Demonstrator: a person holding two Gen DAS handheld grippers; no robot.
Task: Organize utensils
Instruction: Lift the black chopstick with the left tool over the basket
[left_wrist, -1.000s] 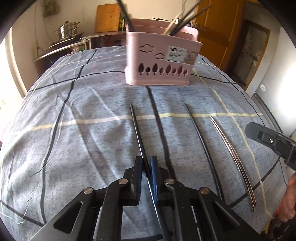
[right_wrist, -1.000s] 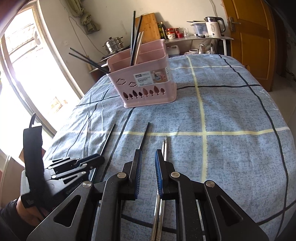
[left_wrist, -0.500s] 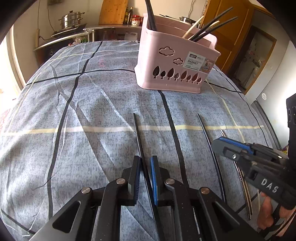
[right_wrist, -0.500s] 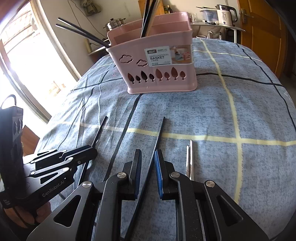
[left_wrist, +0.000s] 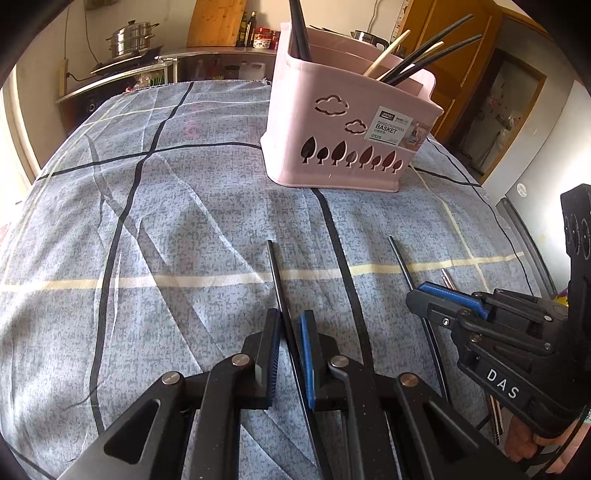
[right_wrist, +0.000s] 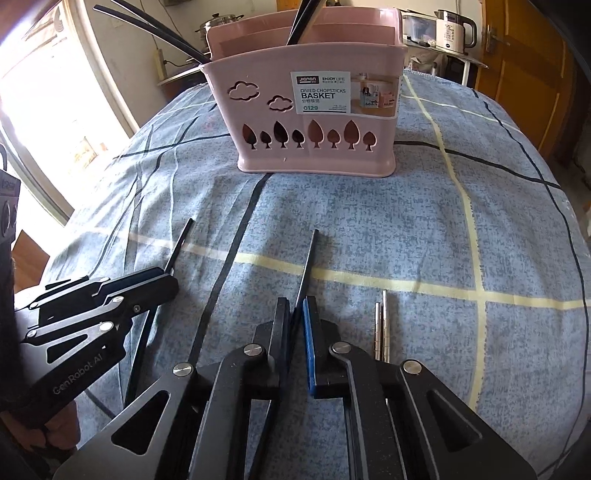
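Black chopstick (left_wrist: 276, 275) gripped by left gripper (left_wrist: 290, 325), second black chopstick (right_wrist: 308, 264) clamped in right gripper (right_wrist: 294, 312), pink chopstick basket (right_wrist: 314, 110) far, steel pair (right_wrist: 381, 325) right.

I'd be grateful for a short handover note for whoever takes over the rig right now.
Left hand-held gripper: shut on a black chopstick.
Right hand-held gripper: shut on the second black chopstick.
Pink basket stands beyond them on the cloth and already holds several chopsticks.
Left: drop both black ones into it, then collect the metal pair lying right of the right hand-held gripper.
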